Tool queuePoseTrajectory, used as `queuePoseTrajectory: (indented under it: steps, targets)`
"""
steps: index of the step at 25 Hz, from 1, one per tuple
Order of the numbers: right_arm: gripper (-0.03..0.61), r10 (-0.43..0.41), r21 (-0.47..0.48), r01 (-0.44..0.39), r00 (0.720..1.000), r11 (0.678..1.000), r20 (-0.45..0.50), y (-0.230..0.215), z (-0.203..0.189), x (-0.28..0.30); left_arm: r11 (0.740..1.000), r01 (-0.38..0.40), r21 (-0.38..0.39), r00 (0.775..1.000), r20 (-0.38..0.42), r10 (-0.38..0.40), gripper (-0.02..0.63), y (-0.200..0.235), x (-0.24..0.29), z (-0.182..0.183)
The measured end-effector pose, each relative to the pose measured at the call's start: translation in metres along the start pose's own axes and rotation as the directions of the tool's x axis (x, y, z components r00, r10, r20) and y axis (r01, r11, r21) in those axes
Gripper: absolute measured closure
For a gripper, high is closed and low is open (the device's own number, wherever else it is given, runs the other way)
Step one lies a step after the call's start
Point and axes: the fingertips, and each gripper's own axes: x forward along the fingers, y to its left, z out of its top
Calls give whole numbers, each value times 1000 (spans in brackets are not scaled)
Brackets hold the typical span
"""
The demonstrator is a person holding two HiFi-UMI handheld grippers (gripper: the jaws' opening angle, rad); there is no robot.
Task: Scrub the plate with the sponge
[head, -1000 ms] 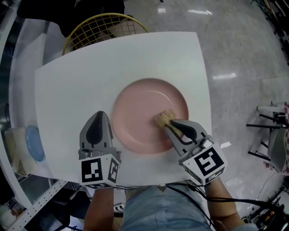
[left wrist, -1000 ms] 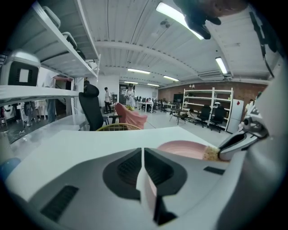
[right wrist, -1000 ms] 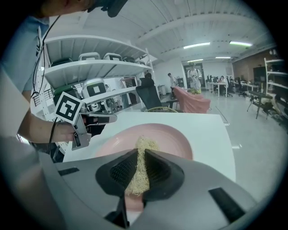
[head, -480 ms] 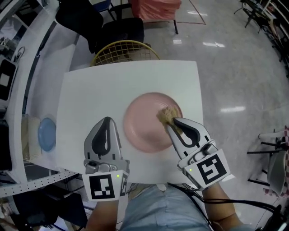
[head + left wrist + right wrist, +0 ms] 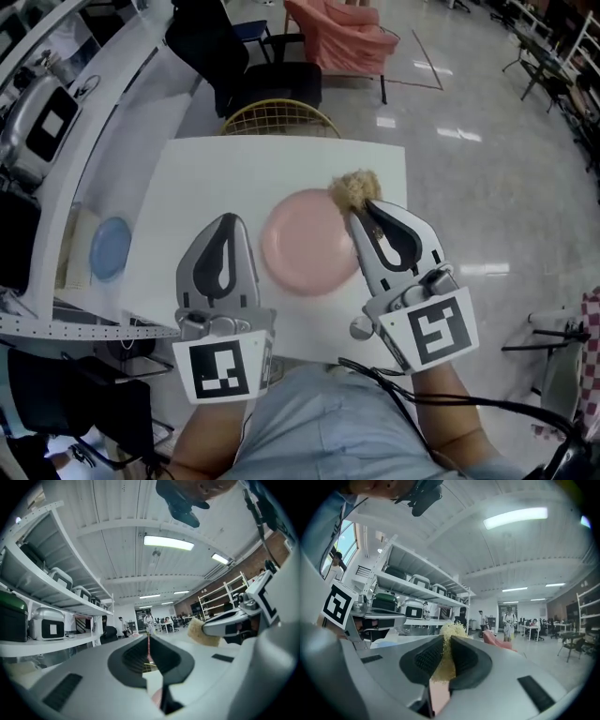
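My right tool [image 5: 361, 208] is closed on the sponge [image 5: 354, 189]. In the right gripper view the yellowish sponge [image 5: 451, 631] sits pressed between the two dark pads of this tool [image 5: 445, 643], and its frayed top sticks out past the tips. In the head view the sponge shows at the far right rim of the pink plate [image 5: 305, 244]; I cannot tell if it touches the plate. The plate lies flat on the white counter [image 5: 216, 178], about in the middle, between my two tools.

My left tool [image 5: 225, 223] is closed and holds nothing. In the left gripper view its jaws meet along a thin line [image 5: 149, 641], and the sponge [image 5: 201, 632] is seen to the right in the other tool [image 5: 229, 623]. In the head view the left tool is over the near left part of the counter, just beside the plate. A yellow wire chair [image 5: 281, 117] stands behind the counter.
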Motion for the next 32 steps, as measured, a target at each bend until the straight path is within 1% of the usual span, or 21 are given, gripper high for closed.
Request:
queuePoseTrajectory:
  steps: [2,6,12,21,32]
  targets:
    - [525,-6,-2,6,1000,1000,1,0,1,-6,1000,-5,0,1000,-4,5,592,-4,-7,1]
    - [525,-2,-4,2,1000,1000,9,-1,2,-14,999,-13,-29,1000,-16,13,594,-15,-13,7]
    - [525,4,-8,-4,1000,1000,25,-3,9,-16,1000,-5,-23,1000,-16,5,594,-23,-12,11]
    - [525,-4,-4,5,999,1000,39,-15,9,-18,1000,11,-23,1000,-14,-11,592,-33,-3,14]
    - [525,3,0,-3,999,1000,41,-20,5,-13,1000,26,-13,999,-29,-26,592,-40,3,10]
